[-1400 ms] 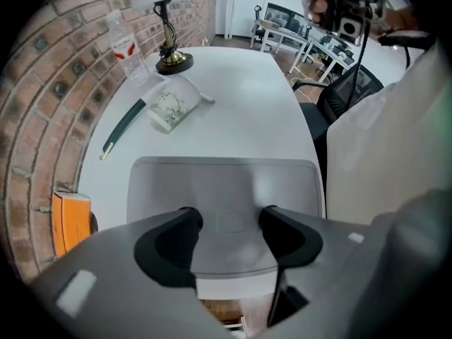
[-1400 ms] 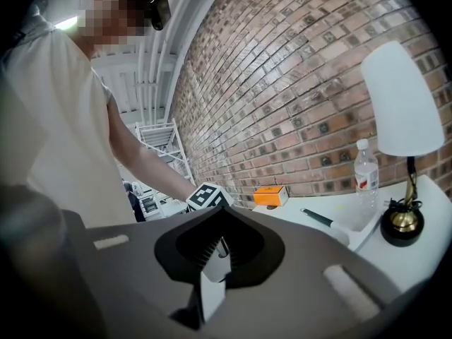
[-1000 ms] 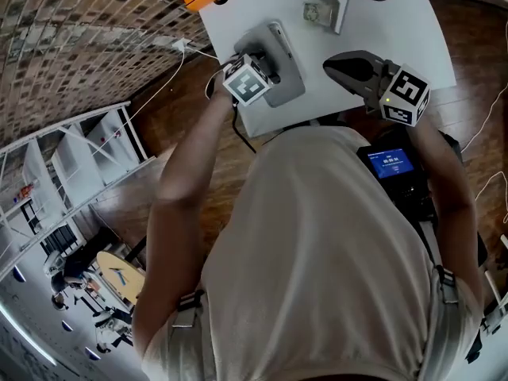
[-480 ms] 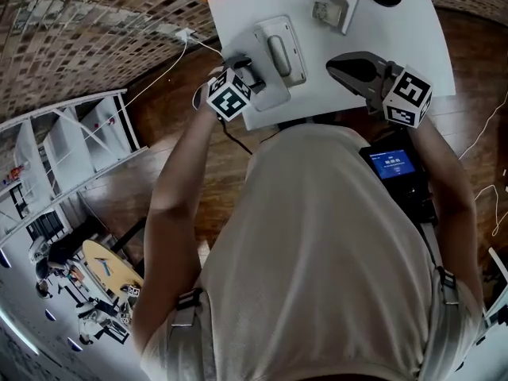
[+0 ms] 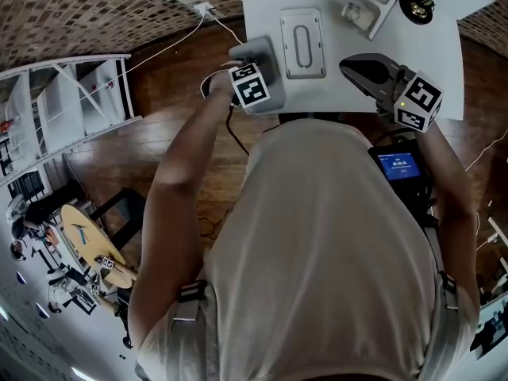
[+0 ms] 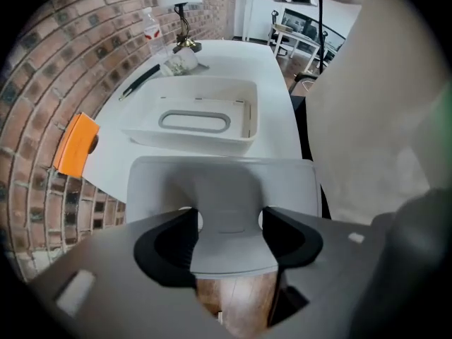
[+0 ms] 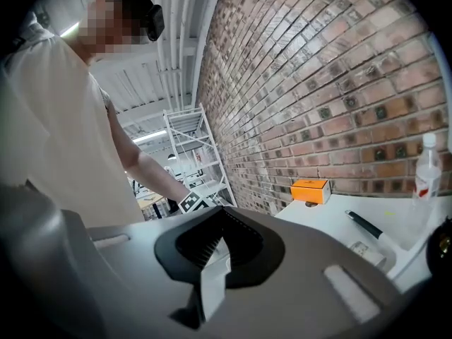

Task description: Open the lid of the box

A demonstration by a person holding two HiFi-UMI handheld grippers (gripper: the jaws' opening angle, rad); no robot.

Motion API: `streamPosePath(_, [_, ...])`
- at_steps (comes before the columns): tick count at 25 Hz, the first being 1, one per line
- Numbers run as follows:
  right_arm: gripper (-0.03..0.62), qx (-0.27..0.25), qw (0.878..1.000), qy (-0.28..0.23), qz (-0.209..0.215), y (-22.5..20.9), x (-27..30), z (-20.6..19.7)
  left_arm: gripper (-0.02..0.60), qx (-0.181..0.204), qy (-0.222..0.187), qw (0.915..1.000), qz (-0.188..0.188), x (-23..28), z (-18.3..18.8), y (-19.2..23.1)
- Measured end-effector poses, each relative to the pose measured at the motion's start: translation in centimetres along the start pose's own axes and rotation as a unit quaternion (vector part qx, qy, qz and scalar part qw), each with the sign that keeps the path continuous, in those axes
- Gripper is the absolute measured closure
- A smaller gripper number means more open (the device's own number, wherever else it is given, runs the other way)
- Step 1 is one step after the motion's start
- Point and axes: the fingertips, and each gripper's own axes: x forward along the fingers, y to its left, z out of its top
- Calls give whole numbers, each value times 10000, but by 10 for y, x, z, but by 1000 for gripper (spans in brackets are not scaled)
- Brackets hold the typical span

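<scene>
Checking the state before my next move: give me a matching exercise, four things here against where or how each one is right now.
Things:
1. grey lid
2. white box
3. orange block
4. right tool

States:
A. jaws together, nothing in them
B. open, standing on the table
C. clamped in the left tool
D. at the table's edge by the brick wall

Pairs: 1-C; 2-B; 3-D; 4-A

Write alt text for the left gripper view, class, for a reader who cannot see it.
The left hand-held gripper clamps a grey lid by its near edge, apart from the open white box behind it on a white table beside a brick wall.
</scene>
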Motion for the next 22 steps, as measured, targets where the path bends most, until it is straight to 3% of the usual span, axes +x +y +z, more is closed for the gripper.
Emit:
streamPosePath(12, [591, 93, 9998, 166, -85, 3, 12, -7, 293, 589, 989, 9927, -363, 40, -10, -2])
streamPosePath(19, [591, 92, 9997, 185, -102, 5, 6, -9, 290, 583, 1020, 9926, -319, 44, -8, -4])
streamPosePath(22, [591, 50, 9998, 169, -83, 3, 7, -6, 237, 592, 937, 9936, -195, 40, -6, -1])
